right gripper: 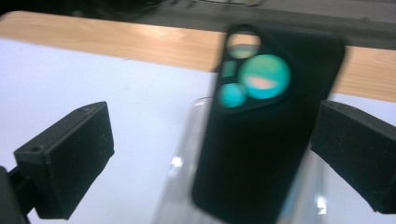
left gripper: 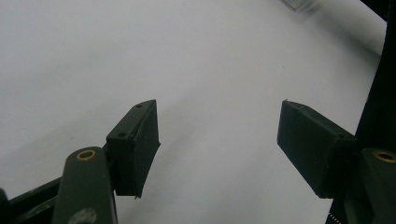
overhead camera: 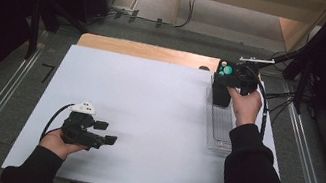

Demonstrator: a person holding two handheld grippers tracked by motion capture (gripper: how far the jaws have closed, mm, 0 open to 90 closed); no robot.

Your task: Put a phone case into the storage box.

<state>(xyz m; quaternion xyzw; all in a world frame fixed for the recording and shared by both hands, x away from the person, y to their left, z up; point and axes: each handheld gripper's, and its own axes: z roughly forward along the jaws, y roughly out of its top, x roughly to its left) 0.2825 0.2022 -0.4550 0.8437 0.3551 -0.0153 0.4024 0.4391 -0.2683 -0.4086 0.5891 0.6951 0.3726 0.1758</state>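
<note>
While the left hand-held gripper [overhead camera: 105, 132] idles wide open and empty near the table's [overhead camera: 149, 99] near left corner, the right hand-held gripper [right gripper: 212, 154] has its jaws spread around a black phone case [right gripper: 266, 126], upright over the clear tray [overhead camera: 219, 127] along the right edge.

Matt white sheet [overhead camera: 147, 109], bare wood table edge [overhead camera: 148, 51], clear glossy plastic tray [overhead camera: 219, 127], matt black phone case [right gripper: 261, 140]
</note>
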